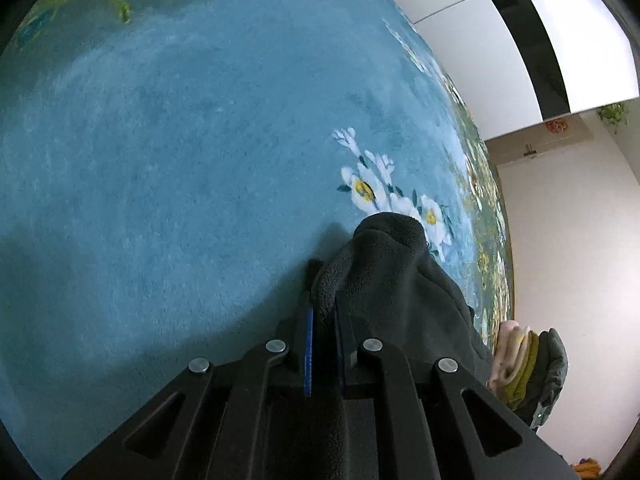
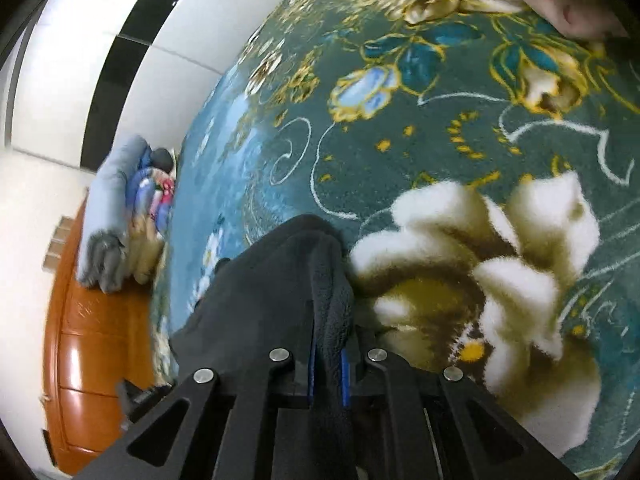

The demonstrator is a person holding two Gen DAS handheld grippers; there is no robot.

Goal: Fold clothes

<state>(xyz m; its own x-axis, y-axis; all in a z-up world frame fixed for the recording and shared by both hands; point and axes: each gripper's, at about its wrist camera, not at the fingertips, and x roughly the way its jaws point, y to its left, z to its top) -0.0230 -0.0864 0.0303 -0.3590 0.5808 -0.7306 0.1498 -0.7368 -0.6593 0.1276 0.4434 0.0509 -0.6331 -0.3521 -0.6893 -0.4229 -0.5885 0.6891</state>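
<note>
Two black two-finger grippers, each with blue-lined pads, are both clamped on one dark grey fleece garment (image 1: 384, 276) above a thick teal carpet (image 1: 160, 160). In the left wrist view, the left gripper (image 1: 324, 304) pinches a rounded fold of the fleece; the fabric is soft and nubbly, bunches over the right finger and hangs away to the right. The carpet here is mostly plain, short-piled blue-teal, with one small cluster of white flowers with yellow centres (image 1: 384, 188) just beyond the garment. Past the carpet's edge lies one stack of folded clothes in cream, olive and dark green (image 1: 528, 364), against a white wall. In the right wrist view, the right gripper (image 2: 330, 320) is closed on another thick edge of the same fleece (image 2: 276, 280), which drapes smoothly to the left. Beside it the carpet (image 2: 360, 140) shows one large, fluffy cream-and-brown flower (image 2: 480, 280), with gold scrolls and blue blossoms farther off. At the left edge, one pile of folded clothes in pale blue, grey and prints (image 2: 120, 216) sits on a glossy orange-brown wooden surface (image 2: 88, 352).
</note>
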